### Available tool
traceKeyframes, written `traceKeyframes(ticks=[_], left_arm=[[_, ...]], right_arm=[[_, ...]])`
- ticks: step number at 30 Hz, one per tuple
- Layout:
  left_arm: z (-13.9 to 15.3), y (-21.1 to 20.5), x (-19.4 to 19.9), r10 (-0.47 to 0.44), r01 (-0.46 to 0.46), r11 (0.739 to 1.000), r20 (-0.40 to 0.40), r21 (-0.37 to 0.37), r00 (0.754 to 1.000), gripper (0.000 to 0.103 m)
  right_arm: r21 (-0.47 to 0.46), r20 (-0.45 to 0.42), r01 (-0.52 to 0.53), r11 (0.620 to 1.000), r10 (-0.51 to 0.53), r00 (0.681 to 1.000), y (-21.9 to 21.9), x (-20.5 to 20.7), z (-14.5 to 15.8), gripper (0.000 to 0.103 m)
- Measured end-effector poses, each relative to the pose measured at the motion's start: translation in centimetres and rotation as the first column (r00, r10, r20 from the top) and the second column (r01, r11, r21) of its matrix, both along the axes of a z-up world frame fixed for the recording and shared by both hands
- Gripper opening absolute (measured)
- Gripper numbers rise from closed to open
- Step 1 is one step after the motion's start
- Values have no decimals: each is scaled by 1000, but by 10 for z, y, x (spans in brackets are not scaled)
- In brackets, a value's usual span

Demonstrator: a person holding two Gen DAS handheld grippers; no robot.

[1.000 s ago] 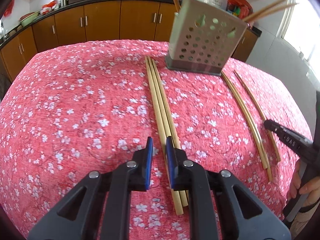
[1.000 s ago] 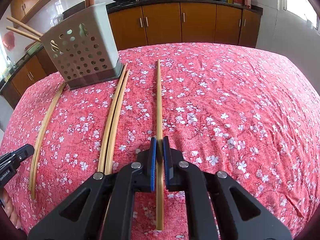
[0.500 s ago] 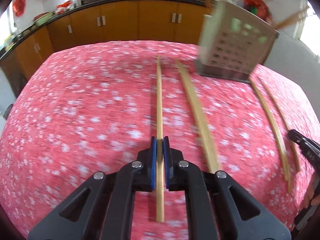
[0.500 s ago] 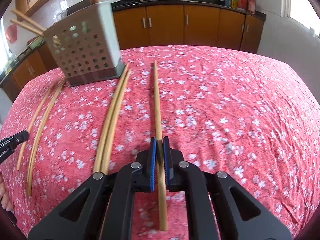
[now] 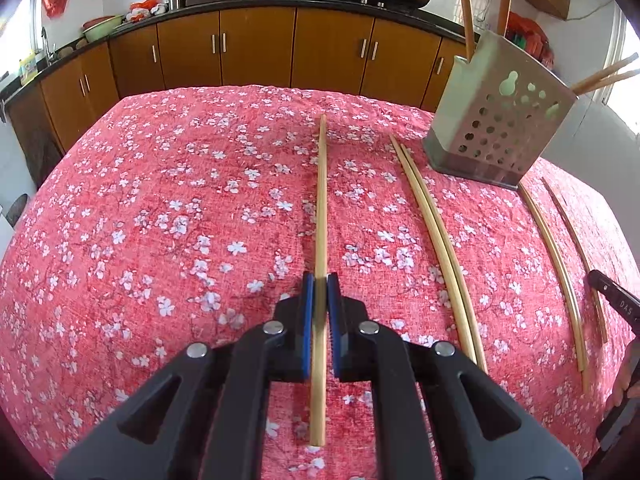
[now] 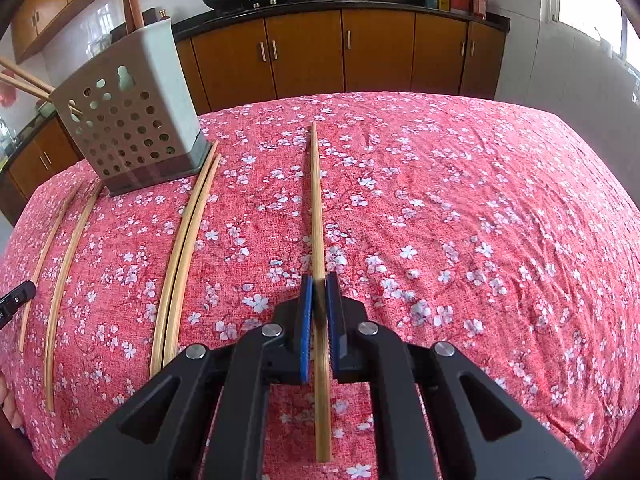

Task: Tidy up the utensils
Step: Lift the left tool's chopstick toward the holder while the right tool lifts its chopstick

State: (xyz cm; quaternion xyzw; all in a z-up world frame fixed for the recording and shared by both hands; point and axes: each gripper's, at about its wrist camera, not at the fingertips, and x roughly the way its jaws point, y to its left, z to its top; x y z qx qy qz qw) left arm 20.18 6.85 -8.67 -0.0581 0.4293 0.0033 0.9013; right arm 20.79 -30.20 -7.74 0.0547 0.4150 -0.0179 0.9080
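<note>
In the left wrist view my left gripper (image 5: 319,280) is shut on a single wooden chopstick (image 5: 321,200) that runs straight away from me over the cloth. Two more chopsticks (image 5: 436,240) lie side by side to its right. The perforated metal utensil holder (image 5: 500,128) stands at the far right with chopsticks sticking out of it. In the right wrist view my right gripper (image 6: 319,280) is shut on another chopstick (image 6: 316,200). A pair of chopsticks (image 6: 186,248) lies to its left, reaching the foot of the holder (image 6: 128,128).
A red floral tablecloth (image 5: 160,220) covers the table. Further chopsticks (image 5: 554,248) lie right of the holder, seen left of it (image 6: 66,260) from the right wrist. The other gripper's tip (image 5: 612,296) shows at the edge. Wooden cabinets (image 6: 380,52) stand behind.
My left gripper closed on one chopstick of the group of three and carried it to the left, away from the other two. The right gripper kept its grip and hardly moved.
</note>
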Motion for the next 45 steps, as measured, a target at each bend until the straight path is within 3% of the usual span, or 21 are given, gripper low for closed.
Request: traceKeyframes(ticks=[29,40,45], left_arm=[[2,-1,-5,8,-8,1000,0,-11,1000,10],[1,-17,-2,-23,23,995,-9,93,1000,19],[1,-15,-5,-13,14,996,-8,84,1000,19]], right_arm=[[18,1,1,1000,-1,1000,-3,-1,1,9],[26,2,1,1000,-1,1000,-2,-7,4,8],[17,1,1,1000,-1,1000,-1,-8,5,8]])
